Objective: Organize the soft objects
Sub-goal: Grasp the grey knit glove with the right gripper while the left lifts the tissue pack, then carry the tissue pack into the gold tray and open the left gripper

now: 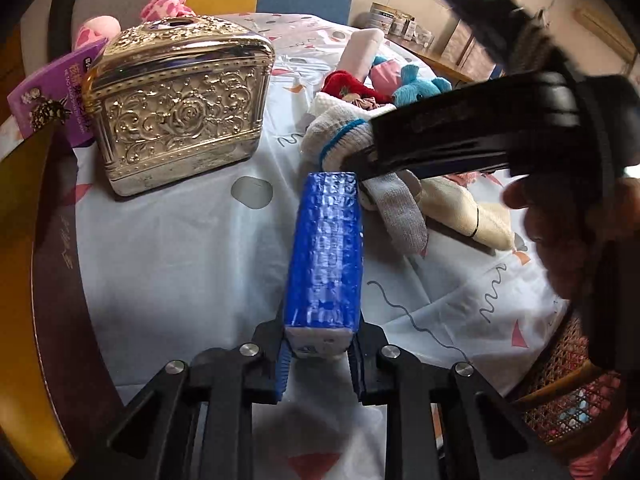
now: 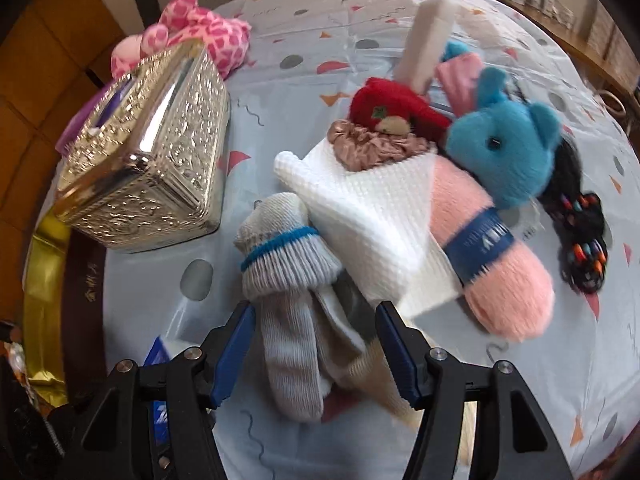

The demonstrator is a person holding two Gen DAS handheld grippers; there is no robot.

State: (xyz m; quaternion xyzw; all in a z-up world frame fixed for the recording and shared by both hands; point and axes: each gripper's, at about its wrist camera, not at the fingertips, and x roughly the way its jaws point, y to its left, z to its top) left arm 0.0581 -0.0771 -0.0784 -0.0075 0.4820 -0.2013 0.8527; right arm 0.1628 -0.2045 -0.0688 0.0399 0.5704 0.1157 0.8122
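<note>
we see our left gripper point(image 1: 318, 364) clamped on a blue tissue pack point(image 1: 325, 252) held out above the patterned tablecloth point(image 1: 180, 264), beside the gold box point(image 1: 180, 108). our right gripper point(image 2: 314, 354) stands wide open around a grey rolled sock point(image 2: 288, 280) lying just beside the white cloth point(image 2: 376, 232) and pink yarn point(image 2: 500, 248).
</note>
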